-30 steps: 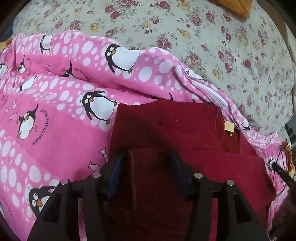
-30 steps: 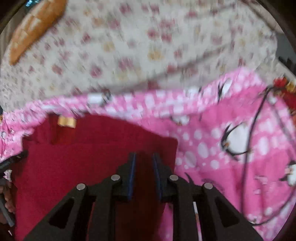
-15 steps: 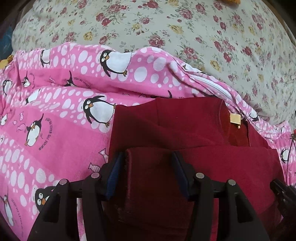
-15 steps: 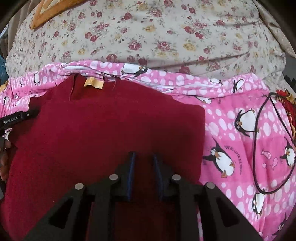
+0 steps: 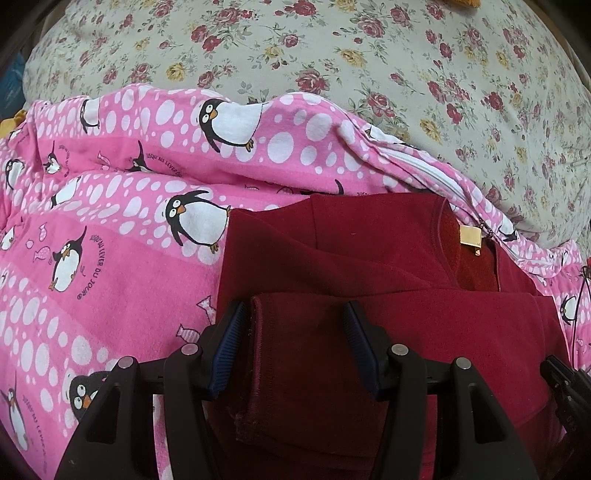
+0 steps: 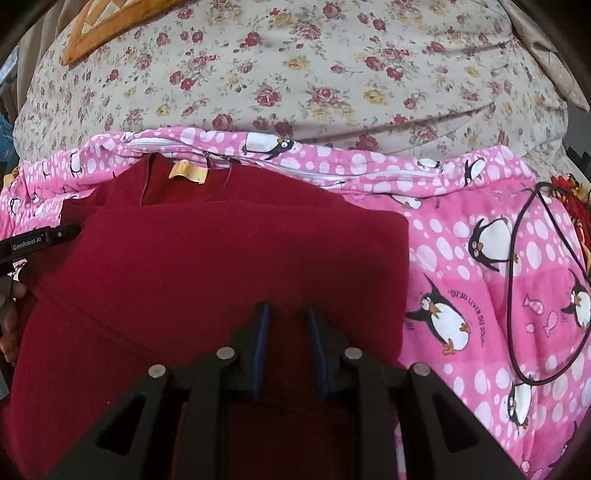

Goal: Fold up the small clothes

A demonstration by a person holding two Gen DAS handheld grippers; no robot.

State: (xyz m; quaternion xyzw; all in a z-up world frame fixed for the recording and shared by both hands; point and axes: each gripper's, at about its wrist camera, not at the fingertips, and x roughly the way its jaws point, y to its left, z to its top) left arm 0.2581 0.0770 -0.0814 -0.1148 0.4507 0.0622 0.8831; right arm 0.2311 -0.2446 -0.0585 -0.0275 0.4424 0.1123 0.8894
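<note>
Your left gripper (image 5: 293, 310) jaws are standing about half apart, straddling the near-left corner of the red top (image 5: 369, 236). The stitched hem of the folded flap is running up between the blue pads (image 5: 227, 347). The left pad is standing just clear of that hem, and the right pad is lying over the cloth, so nothing is being squeezed.

Your right gripper (image 6: 286, 308) jaws are showing only a narrow gap. They are hanging over the near middle of the top, and flat red cloth is showing in the gap. No fold is being pinched there, as far as the right view is showing.

You are working with the top lying on a pink penguin blanket (image 5: 129, 277). Its near half is lying folded up over the far half, making a straight edge across the middle. Its neckline is pointing away from you, and a tan label (image 5: 470, 236) is showing inside the collar, just beside the blanket's white zip (image 5: 424, 173). The top's right edge is sitting straight, with blanket showing beyond it.

You are seeing a floral sheet (image 5: 332, 55) stretching behind the blanket. A dark cable (image 6: 511, 295) is looping over the blanket well to the right of the top. An orange cushion (image 6: 110, 22) is peeking in at the far left corner of the right view.
</note>
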